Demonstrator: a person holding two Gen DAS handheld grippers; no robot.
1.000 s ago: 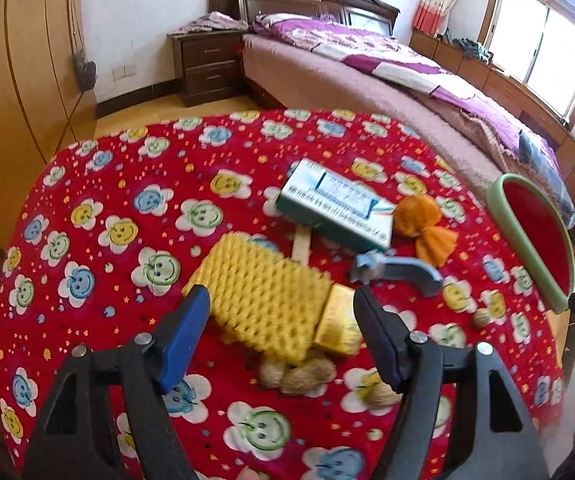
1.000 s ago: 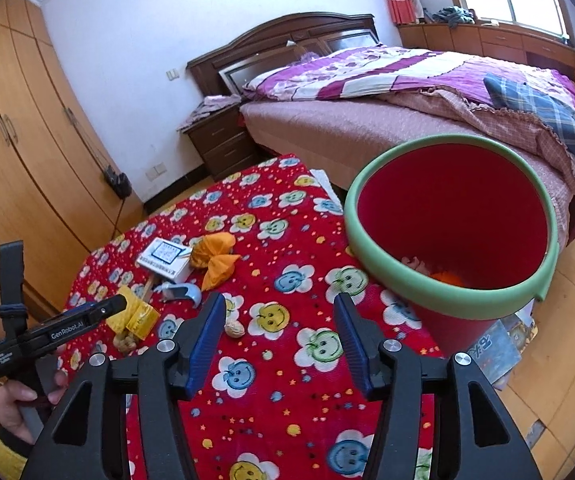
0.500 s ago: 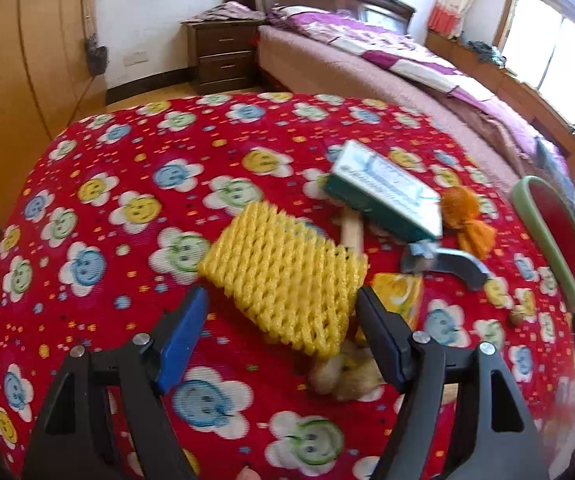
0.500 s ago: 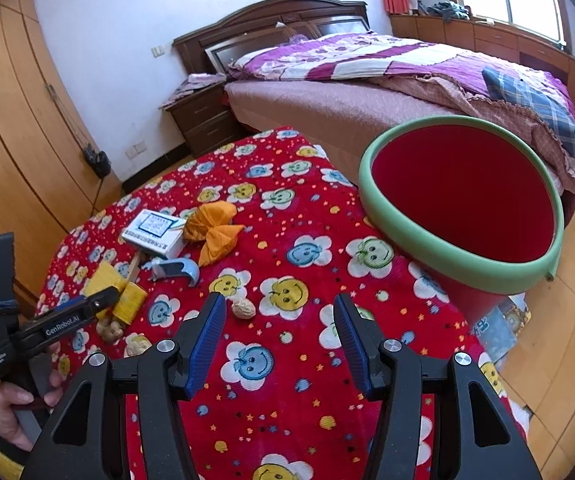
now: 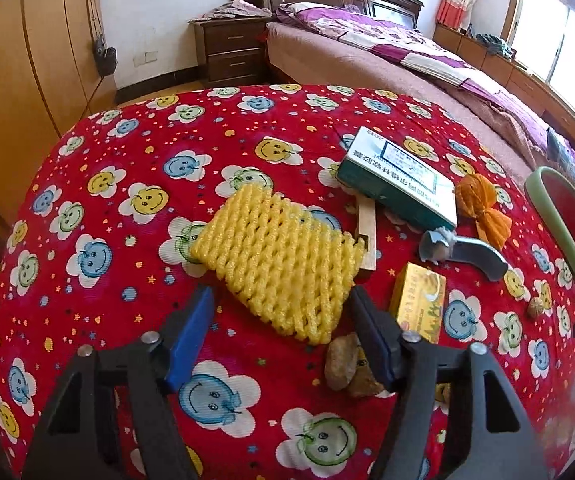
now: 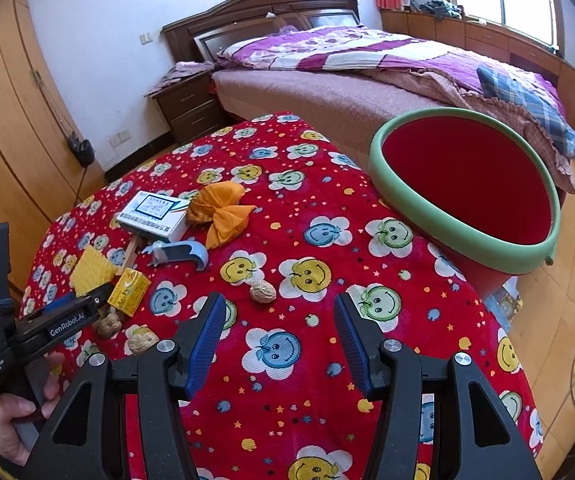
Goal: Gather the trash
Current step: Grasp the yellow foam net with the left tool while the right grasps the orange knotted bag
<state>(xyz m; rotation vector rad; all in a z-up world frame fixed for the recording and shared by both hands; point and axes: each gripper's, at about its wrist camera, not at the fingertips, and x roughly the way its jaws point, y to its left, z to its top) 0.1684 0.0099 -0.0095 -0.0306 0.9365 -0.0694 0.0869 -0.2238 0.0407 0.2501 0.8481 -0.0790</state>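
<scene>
Four walnuts (image 6: 263,291), two boxes (image 6: 152,215), one foam net (image 5: 277,262), one bucket (image 6: 463,247).

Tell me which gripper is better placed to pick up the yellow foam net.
Left. The left gripper straddles the near corner of the foam net, jaws closing in on it. The right gripper hangs open over bare cloth, far from the net.
</scene>
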